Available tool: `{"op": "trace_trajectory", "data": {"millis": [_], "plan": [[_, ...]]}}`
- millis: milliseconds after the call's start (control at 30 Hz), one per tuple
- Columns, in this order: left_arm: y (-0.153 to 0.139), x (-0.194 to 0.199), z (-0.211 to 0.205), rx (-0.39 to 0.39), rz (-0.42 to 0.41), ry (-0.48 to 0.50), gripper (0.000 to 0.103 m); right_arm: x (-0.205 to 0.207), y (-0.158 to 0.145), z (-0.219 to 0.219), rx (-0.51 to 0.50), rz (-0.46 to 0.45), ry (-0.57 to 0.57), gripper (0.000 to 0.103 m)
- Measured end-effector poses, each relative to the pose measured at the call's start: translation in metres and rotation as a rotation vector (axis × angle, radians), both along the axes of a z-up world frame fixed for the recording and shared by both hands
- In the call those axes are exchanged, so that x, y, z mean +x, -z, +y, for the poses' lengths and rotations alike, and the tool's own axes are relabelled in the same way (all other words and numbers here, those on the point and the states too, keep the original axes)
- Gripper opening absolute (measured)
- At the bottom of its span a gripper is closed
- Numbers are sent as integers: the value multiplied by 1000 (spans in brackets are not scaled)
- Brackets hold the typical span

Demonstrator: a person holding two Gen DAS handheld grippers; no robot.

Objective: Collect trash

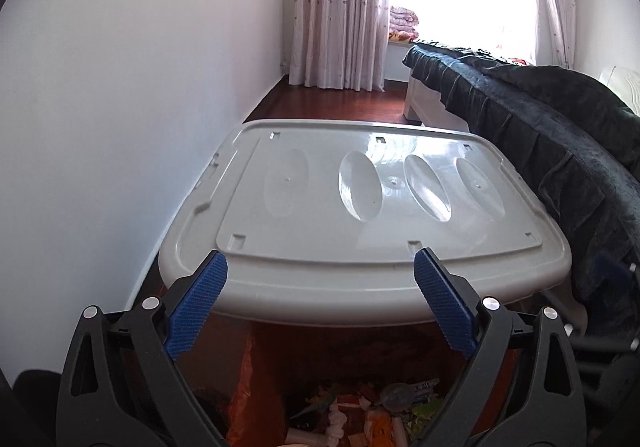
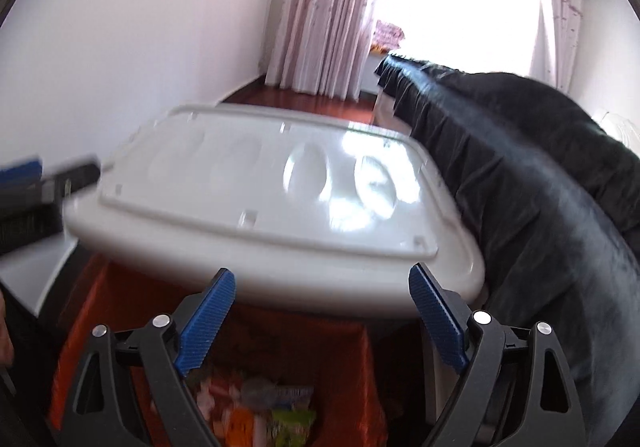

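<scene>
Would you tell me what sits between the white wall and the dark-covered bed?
The white plastic storage bin lid fills that gap, with bare wooden floor beyond it toward the curtains; the left wrist view shows this clearly.

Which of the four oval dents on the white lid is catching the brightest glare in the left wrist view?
The third oval dent from the left on the lid; bright reflection streaks it, while the leftmost looks dull.

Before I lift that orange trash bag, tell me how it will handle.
The orange bag looks thin and crinkled, so probably floppy. The wrappers and scraps inside look light. Its film may tear if pinched hard.
</scene>
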State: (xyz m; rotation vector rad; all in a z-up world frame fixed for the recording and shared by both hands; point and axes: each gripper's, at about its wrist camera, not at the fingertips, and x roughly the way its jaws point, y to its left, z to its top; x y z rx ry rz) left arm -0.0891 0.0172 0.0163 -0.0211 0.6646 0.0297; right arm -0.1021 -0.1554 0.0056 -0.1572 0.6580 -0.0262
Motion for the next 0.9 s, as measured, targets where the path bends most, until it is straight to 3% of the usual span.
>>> {"op": "trace_trajectory", "data": {"millis": [100,267,667,900], "plan": [[-6,6,-2,-14,-11,10,92,18,-21,-3,13,-63,18,95],[-13,21,-9,-4,-11,-8,92,43,-37,-9,41,-103,51,98],[-16,51,-12,-59,12,5,93,77,-33,-27,64,-123,98,98],[-16,60,-12,-25,-6,-23,93,77,-28,-26,44,-137,105,98]]}}
